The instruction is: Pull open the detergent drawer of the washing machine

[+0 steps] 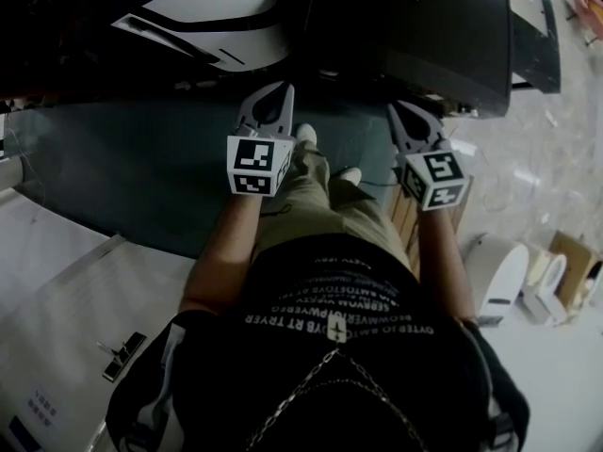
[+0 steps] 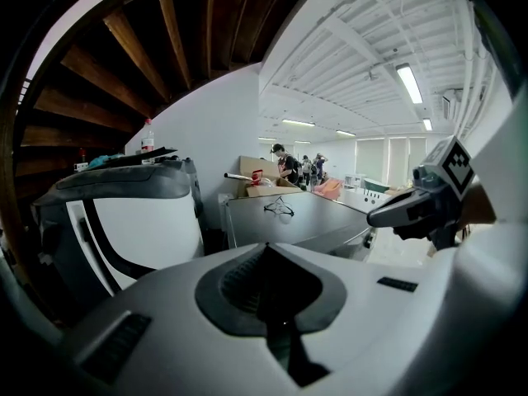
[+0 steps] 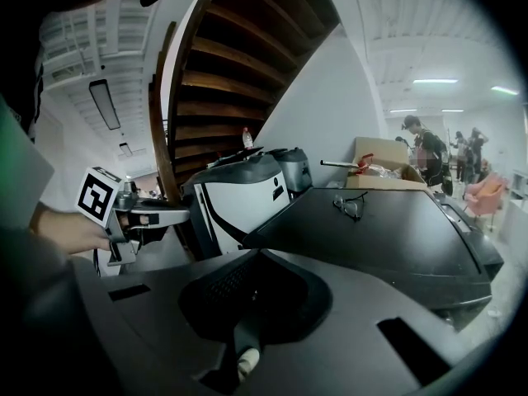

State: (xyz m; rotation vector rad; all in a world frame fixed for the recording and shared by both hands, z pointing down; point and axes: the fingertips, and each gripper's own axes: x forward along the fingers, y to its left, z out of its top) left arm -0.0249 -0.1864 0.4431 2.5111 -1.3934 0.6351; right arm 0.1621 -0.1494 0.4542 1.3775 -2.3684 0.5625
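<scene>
Your left tongs point(image 2: 266, 247) were closed together on nothing. At 12 o'clock beyond them, spectacles point(image 2: 279, 209) lay on a grey machine top point(image 2: 330, 223); your right tongs point(image 2: 386, 214) hovered at 3 o'clock.

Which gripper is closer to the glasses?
Right. The right gripper is just short of the dark top holding the glasses; the left gripper is farther left, facing the white machine.

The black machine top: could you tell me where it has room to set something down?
The flat black machine top is bare nearly throughout; only a pair of glasses lies near its far edge, before the brown cardboard box.
</scene>
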